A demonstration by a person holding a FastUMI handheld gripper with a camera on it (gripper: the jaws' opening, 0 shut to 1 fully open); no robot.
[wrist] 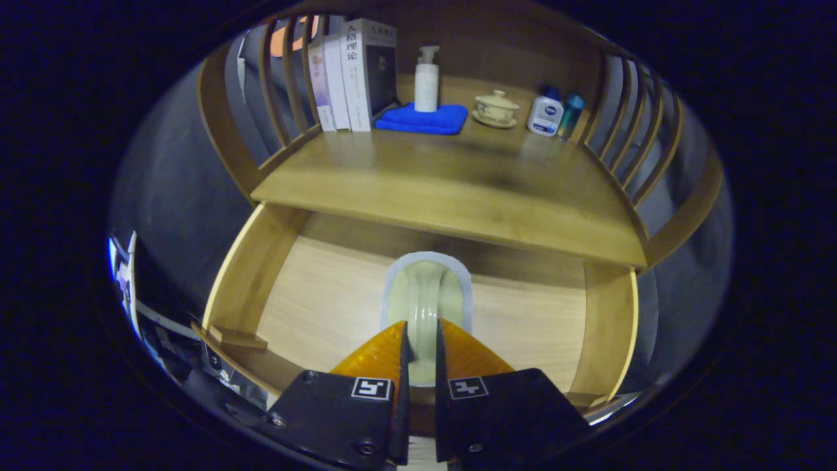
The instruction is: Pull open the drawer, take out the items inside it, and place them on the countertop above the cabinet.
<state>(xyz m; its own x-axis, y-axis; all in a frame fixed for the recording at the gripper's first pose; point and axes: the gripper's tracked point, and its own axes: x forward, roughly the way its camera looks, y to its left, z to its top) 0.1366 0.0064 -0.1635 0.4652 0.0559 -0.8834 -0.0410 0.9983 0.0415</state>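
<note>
Looking down over a wooden cabinet with a countertop [458, 190] framed by curved slatted side rails [628, 124]. Standing along the back of the countertop: upright books [353, 72], a white pump bottle [426, 82] resting on a folded blue cloth [422, 120], a lidded tea cup on a saucer [495, 108], a small white bottle with a blue cap [545, 112] and a slim teal bottle [571, 114] just beside it. Hanging open below the countertop, the drawer [248, 275], showing its pale wooden floor. Pinching a pale green, white-rimmed item [426, 294] between the fingers, gripper [422, 340] closed down to a narrow gap with both fingers pressing its sides. Sitting over the middle of the drawer, the item, reaching ahead of the fingertips toward the countertop's front edge. Pointing forward and downward into the drawer.
</note>
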